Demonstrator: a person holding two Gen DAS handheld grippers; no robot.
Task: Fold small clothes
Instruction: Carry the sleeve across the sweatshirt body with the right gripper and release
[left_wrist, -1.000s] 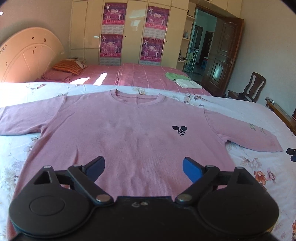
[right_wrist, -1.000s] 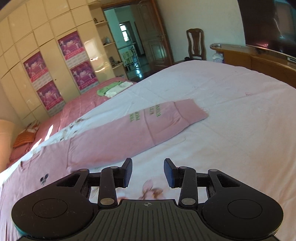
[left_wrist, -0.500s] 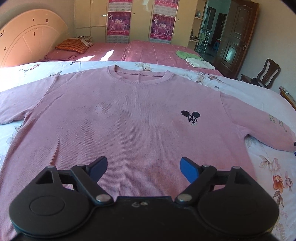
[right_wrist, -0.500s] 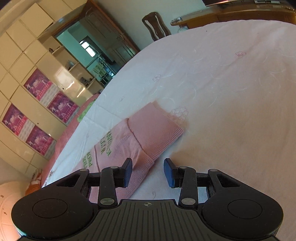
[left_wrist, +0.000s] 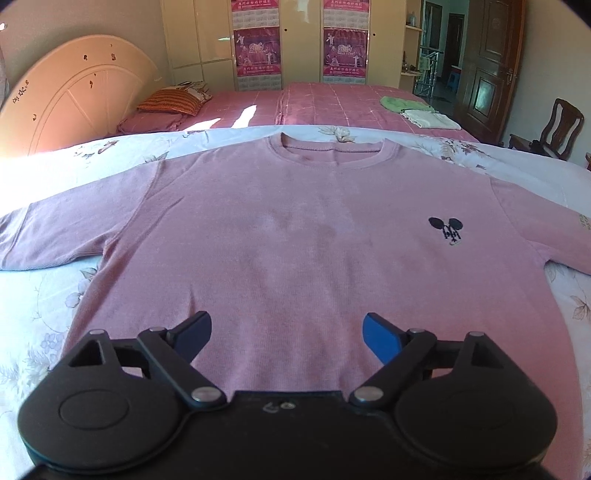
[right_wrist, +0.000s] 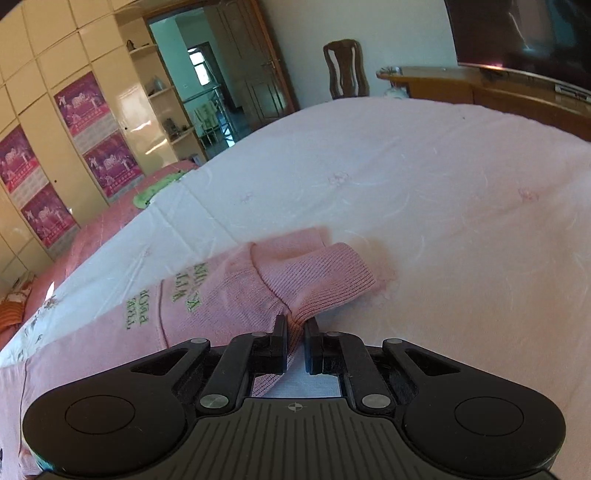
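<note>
Pink sweater (left_wrist: 295, 236) lies flat, front up, on the floral bedsheet (left_wrist: 40, 295), neck pointing away, both sleeves spread out. Left gripper (left_wrist: 286, 332) hovers over the lower middle of the body w/ jaws spread wide, holding nothing; whether it touches the fabric can't be told. Right gripper (right_wrist: 295, 328) is clenched on the right sleeve cuff (right_wrist: 325, 273), ribbing pinched between the jaws and bunched just ahead of them. Step in hand looks like folding that sleeve in across the chest. To do it well: lift the cuff only a little, carry it straight inward so the fold lands at the shoulder seam, keep the sleeve untwisted, and use the left gripper to pin the body so it doesn't drag. Left view gives the whole garment, collar (left_wrist: 334, 151) and chest logo (left_wrist: 447, 230), but the cuff falls outside it; right view shows the pinch and the green sleeve lettering (right_wrist: 166, 295) close up, w/ little of the body.
</note>
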